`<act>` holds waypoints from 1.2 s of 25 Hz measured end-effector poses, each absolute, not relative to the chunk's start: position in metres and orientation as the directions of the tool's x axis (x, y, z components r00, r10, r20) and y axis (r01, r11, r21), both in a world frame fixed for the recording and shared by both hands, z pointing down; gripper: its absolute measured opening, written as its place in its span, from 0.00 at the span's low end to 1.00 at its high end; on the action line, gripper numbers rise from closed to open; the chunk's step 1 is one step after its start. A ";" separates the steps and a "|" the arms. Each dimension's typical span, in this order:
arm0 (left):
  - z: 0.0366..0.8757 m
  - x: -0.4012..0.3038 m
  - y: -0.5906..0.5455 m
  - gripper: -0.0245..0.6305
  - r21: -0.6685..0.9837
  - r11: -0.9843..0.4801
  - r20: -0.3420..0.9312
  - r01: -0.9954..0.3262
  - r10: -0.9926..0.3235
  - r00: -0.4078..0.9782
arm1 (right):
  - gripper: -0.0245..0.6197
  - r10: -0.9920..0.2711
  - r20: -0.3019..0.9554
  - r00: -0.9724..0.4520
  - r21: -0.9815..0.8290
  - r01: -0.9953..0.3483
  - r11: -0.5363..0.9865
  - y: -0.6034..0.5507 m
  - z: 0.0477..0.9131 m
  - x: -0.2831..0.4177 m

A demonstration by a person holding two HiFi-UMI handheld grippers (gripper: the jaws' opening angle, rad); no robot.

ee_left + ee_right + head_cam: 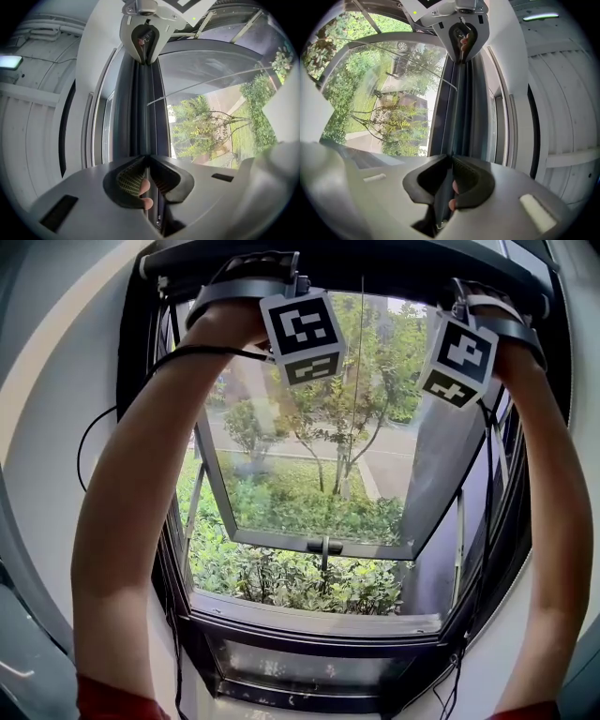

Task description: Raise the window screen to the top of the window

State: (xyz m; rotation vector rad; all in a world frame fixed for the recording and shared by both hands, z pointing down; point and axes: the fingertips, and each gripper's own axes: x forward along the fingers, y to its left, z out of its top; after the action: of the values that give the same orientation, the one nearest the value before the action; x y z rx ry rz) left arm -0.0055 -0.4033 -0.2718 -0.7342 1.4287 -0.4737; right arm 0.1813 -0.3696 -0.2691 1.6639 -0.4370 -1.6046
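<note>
Tongs: two are counted, the left tongs (149, 161) and the right tongs (450, 161); both are held overhead at the upper edge of the window frame (141, 427).
Left tongs: closed on the screen bar (144, 108), whose thin dark edge is pinched between the pads; two fingertips (145, 187) are seen just behind the jaws.
Right tongs: closed on the same bar, well apart from the left tongs along it; two fingertips are seen behind these jaws as well.
Screen bar: one; it is held level along the top of the window, spanning from one pair of tongs to the other.
Mesh: not to be made out in any view.
Marker cubes: two (302, 337), one carried on each pair of tongs, both seen against the glass.
Arms: two (141, 521), bare and stretched upward; a red sleeve (112, 701) is shown at the foot of each.
Cable: one black cable (202, 351) is draped across the left arm.
Sash: one glass sash (281, 493) is swung outward at its lower edge, with one handle (324, 547) fixed there.
Outside: shrubs (281, 579) are seen below the sash, and trees (337, 427) and a road beyond it.
</note>
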 end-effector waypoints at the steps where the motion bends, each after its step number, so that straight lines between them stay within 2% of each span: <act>1: -0.272 -0.005 -0.403 0.09 -0.701 0.701 -0.713 -0.133 -0.693 0.109 | 0.11 -0.710 -0.689 0.146 0.718 0.270 -0.642 -0.369 -0.269 0.181; 10: -0.273 -0.005 -0.402 0.09 -0.700 0.698 -0.714 -0.150 -0.692 0.108 | 0.12 -0.697 -0.703 0.142 0.705 0.271 -0.656 -0.366 -0.271 0.180; 13: -0.270 -0.004 -0.401 0.10 -0.709 0.682 -0.703 -0.177 -0.703 0.106 | 0.17 -0.721 -0.683 0.116 0.724 0.240 -0.647 -0.367 -0.263 0.176; 18: -0.255 -0.001 -0.399 0.15 -0.715 0.671 -0.698 -0.197 -0.703 0.135 | 0.19 -0.716 -0.695 0.061 0.701 0.277 -0.657 -0.368 -0.246 0.167; 22: -0.241 -0.002 -0.398 0.19 -0.704 0.683 -0.710 -0.195 -0.686 0.158 | 0.19 -0.722 -0.691 0.039 0.707 0.242 -0.664 -0.369 -0.232 0.166; 30: -0.196 0.001 -0.397 0.21 -0.736 0.624 -0.675 -0.263 -0.703 0.223 | 0.20 -0.746 -0.666 0.005 0.731 0.198 -0.652 -0.372 -0.196 0.163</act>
State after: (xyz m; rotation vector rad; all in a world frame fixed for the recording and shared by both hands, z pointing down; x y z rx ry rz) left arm 0.0008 -0.3969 -0.1963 -0.9046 1.3551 -0.3694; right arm 0.1628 -0.3724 -0.1957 1.5910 -0.5756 -1.7317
